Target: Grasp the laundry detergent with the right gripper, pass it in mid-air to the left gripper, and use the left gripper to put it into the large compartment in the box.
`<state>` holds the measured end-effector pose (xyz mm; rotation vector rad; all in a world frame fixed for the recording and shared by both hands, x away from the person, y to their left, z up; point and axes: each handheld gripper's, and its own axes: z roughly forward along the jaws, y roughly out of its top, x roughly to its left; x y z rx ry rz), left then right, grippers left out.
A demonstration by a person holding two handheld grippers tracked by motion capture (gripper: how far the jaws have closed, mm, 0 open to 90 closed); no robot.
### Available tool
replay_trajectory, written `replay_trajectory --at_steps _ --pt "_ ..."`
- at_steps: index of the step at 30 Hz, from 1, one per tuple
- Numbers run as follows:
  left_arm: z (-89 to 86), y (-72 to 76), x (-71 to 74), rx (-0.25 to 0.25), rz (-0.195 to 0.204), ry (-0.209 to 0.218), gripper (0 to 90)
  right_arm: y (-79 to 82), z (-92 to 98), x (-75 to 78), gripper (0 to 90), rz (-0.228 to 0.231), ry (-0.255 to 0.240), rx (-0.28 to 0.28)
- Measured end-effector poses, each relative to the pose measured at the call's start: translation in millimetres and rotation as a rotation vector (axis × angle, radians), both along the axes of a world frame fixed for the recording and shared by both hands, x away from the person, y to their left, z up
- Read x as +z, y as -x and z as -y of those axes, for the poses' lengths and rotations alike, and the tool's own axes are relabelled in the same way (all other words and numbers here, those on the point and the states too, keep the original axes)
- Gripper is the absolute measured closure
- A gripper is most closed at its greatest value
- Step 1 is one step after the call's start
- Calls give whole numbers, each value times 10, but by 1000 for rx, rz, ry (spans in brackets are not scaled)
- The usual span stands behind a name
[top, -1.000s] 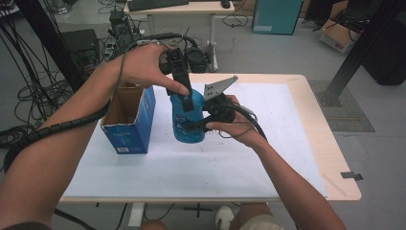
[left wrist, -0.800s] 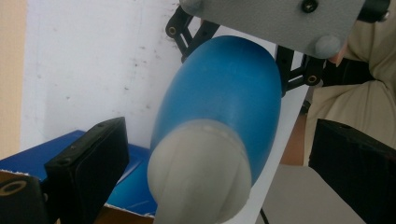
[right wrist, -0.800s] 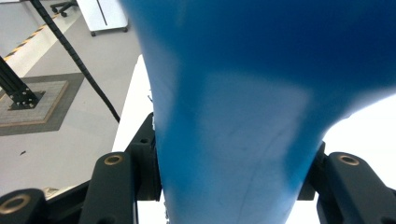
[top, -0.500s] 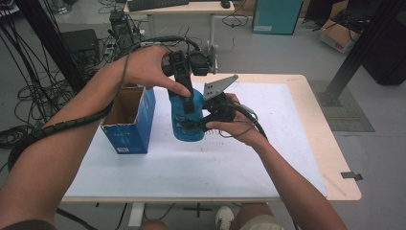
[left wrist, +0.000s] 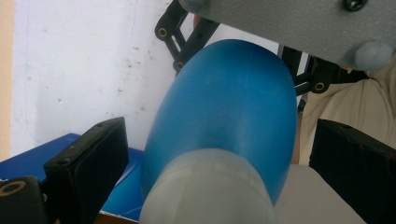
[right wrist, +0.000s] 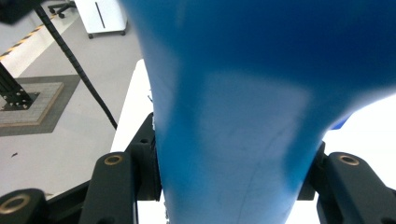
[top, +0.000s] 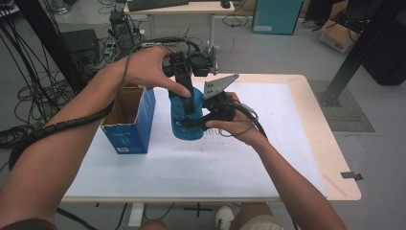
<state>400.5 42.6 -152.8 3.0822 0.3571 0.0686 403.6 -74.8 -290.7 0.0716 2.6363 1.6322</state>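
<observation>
Blue bottle [top: 186, 120] upright on the white worktop [top: 268, 143], just right of the open blue carton [top: 129, 122], approx. mid-worktop in the high view.

Right gripper [top: 194, 122] in from the right side, level w/ the lower body of the bottle — fingers [right wrist: 116, 186] pinched on it from both sides. Right gripper view: black fingers hard against the blue wall left and right, no gap showing, bottle body rising between them. Closed as tight as the bottle allows. Right hand [top: 239, 127] wrapped round the gripper body behind, grey three-cornered plate [top: 218, 86] on top, cable trailing back along the forearm.

Left gripper [top: 187, 103] down from above, over the top of the bottle, left hand [top: 148, 69] gripping it from the far-left side. Left gripper view: whitish cap [left wrist: 205, 191] and blue shoulder of the bottle [left wrist: 229, 112] between the fingers [left wrist: 93, 158]. Fingers spread — clear gap betw. each pad and the cap, white worktop and carton edge visible through the gap on the left, so no contact on that side; right pad also standing off. Nothing pinched by the left pair, just straddling the cap. Other gripper's linkage and grey plate visible beyond the bottle in the same view.

Carton standing open-topped, inside not readable from here. Bottle base on the worktop as far as the high view shows, though partly hidden by the right gripper.
</observation>
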Motion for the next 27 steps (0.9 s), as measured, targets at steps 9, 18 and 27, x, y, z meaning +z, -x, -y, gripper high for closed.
replay_trajectory --at_steps 9,18,27 --pt "-11 17 2 3 3 17 52 7 -11 6 436 5 4 -1" --pt "-2 21 11 -4 0 1 51 14 -20 28 436 12 6 1" --pt "-6 28 0 2 7 2 51 9 -11 31 436 7 4 -1"
